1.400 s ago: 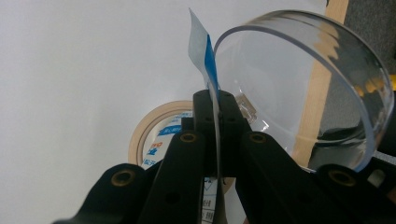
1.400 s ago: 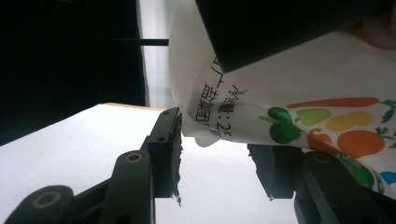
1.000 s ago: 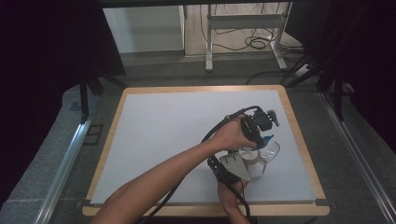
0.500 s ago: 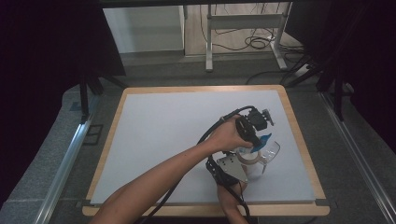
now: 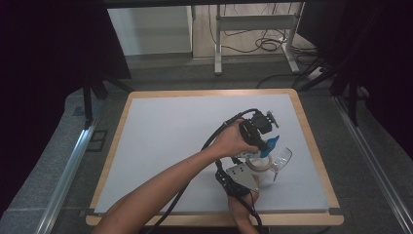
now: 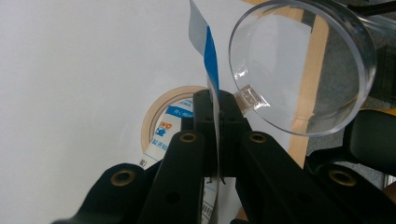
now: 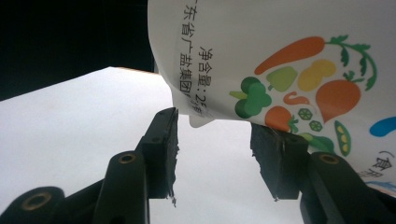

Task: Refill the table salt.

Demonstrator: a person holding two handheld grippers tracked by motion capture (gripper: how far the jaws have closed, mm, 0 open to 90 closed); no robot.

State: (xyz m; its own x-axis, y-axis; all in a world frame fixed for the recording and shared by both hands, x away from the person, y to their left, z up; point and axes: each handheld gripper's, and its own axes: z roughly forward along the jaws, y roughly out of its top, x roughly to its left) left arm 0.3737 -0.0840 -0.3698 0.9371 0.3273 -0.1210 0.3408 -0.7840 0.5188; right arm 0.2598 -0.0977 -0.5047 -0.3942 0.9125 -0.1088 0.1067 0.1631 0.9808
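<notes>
A: White table [image 5: 160, 146], wood-rimmed. Left gripper [image 6: 218, 98] jaws clamped on salt packet [image 6: 210, 60], raised beside clear plastic cup [image 6: 303, 65].

B: Right gripper [image 7: 214, 140] jaws half apart, just been opening; packet's lower edge between, unpinched. Empty-looking cup, so filling probably pending.

— Where does the high view sit?
— Above the person's side of the table [image 5: 146, 146], looking forward and down; forearms enter from the bottom edge, floor and desk legs beyond.
— And the two gripper views?
— Each rides low behind its own black jaws, very near. The left gripper view faces the table's white top past a clear cup [image 6: 303, 65]; the right gripper view faces a printed packet [image 7: 280, 60] close up. Both share that white surface with the high view.
</notes>
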